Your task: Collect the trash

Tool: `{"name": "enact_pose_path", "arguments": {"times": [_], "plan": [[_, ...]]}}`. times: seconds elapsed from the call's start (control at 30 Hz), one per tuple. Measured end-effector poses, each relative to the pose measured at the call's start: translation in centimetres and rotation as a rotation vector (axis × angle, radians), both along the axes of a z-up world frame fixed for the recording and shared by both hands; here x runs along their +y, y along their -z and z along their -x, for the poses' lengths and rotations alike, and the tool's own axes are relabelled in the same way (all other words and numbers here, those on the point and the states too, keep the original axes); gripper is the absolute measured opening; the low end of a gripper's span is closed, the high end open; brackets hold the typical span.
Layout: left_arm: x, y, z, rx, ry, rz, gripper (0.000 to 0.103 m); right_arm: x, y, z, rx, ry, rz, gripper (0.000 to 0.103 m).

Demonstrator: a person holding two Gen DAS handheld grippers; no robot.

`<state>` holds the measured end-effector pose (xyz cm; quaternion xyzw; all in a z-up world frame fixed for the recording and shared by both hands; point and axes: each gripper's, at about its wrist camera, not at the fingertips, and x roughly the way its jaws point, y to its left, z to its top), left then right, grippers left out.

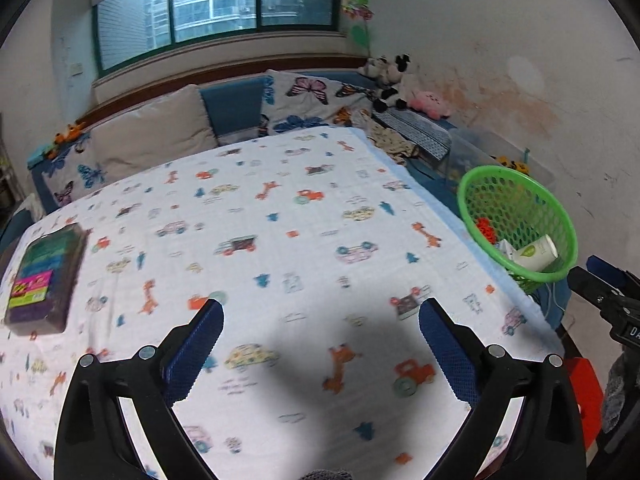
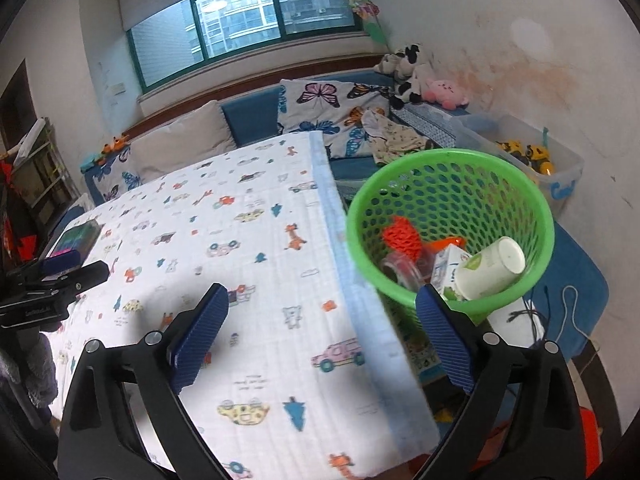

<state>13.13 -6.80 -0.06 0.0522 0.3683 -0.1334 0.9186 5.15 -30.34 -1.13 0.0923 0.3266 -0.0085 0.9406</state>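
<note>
A green mesh basket (image 2: 520,200) stands off the table's right edge; it also shows in the left wrist view (image 1: 558,216). In it lie a white paper cup (image 2: 490,268), a small milk carton (image 2: 446,270), a clear plastic cup (image 2: 400,270) and an orange-red net scrap (image 2: 402,238). My left gripper (image 1: 320,312) is open and empty above the patterned tablecloth (image 1: 280,220). My right gripper (image 2: 322,300) is open and empty over the table's right edge, next to the basket.
A dark box with coloured labels (image 1: 40,280) lies at the table's left. Behind the table is a blue sofa with cushions (image 1: 160,132) and plush toys (image 1: 400,84). A clear bin with toy trucks (image 2: 532,156) stands by the right wall. Cables (image 2: 560,312) lie on a blue mat.
</note>
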Motion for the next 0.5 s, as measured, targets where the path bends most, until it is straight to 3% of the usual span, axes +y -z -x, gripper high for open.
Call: {"name": "enact_pose_path", "arguments": {"times": [0.5], "plan": [[5.1,0.1,3.3,-0.050,-0.115,0.022,0.095,4.9,0.1,1.0,-0.005,-0.076,0.072,0.099]]}}
